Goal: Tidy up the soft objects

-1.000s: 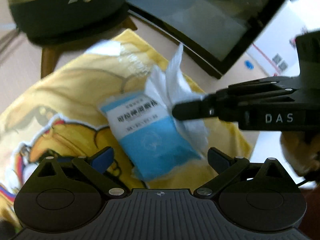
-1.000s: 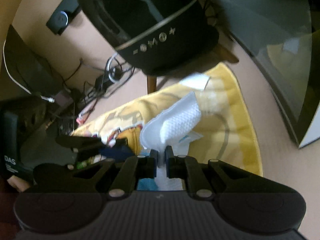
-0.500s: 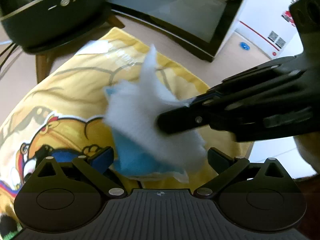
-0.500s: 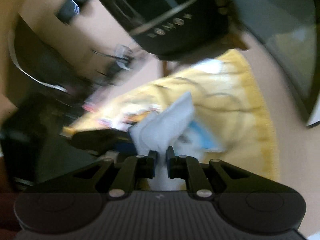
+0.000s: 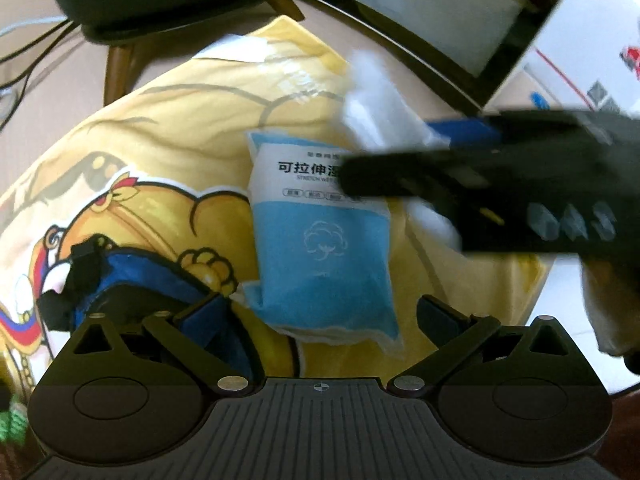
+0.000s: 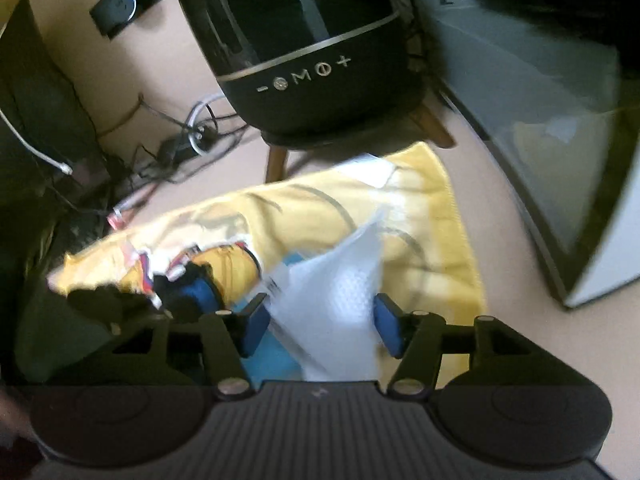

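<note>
The right gripper (image 6: 318, 322) has just been opening, its jaws now standing apart around the white wipe (image 6: 340, 300), which is probably slipping free, though blur obscures contact. The blue wipe packet (image 5: 320, 240) is lying on the yellow cartoon cloth (image 5: 168, 152). The left gripper (image 5: 320, 316) is hovering wide and empty; sorting is looking unfinished.

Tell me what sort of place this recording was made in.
Probably a living room or home media corner. A large flat screen leans on the floor beside a dark speaker-like device on wooden legs, a tangle of cables trails behind, and a yellow cartoon-print towel is spread out.
</note>
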A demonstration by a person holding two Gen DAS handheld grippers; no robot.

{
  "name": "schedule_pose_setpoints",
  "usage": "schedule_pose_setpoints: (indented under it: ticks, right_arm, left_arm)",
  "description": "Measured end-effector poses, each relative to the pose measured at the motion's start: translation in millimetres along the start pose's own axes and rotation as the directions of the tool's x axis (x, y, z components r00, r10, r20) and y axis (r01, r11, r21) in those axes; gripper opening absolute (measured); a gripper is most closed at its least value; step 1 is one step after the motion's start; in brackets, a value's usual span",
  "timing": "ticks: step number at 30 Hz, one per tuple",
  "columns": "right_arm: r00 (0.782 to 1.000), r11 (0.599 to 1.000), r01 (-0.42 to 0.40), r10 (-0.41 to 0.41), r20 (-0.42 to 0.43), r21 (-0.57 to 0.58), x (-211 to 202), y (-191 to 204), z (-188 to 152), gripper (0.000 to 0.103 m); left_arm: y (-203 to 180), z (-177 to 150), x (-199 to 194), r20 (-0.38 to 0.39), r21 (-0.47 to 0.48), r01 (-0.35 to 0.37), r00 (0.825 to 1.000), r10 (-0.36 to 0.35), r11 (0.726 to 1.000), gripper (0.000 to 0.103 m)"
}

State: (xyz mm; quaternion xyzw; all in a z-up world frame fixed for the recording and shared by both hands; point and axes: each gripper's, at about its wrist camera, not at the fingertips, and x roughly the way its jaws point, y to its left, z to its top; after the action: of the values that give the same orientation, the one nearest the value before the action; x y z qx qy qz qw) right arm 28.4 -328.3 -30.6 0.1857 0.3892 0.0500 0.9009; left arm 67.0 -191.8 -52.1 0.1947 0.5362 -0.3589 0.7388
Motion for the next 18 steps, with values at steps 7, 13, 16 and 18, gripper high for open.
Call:
schedule_pose_setpoints:
  ticks: [7, 13, 16, 18]
  right_arm:
    - [0.999, 0.988, 0.013, -0.018, 0.028, 0.157, 1, -27, 3, 0.008]
    - [0.998, 0.977, 0.055, -0.060, 0.018, 0.205, -15, -44, -1, 0.008]
    - [0.996, 0.982, 0.082, -0.088, 0.028, 0.171, -24, -41, -2, 0.008]
    - [0.995, 0.984, 0.088, -0.093, 0.030, 0.153, -29, -38, -2, 0.010]
  left_arm:
    - [-10, -3, 1, -0.022, 0.079, -0.051, 0.998, 0.053, 0.996, 0.103]
    - [-16, -3, -10, 0.118, 0.145, -0.086, 0.991, 0.069, 0.986, 0.103]
    - [-25, -2, -14, 0.202, 0.230, -0.137, 0.975, 0.090, 0.964, 0.102]
    - [-39, -8, -14, 0.275, 0.375, -0.252, 0.949, 0.152, 0.892, 0.101]
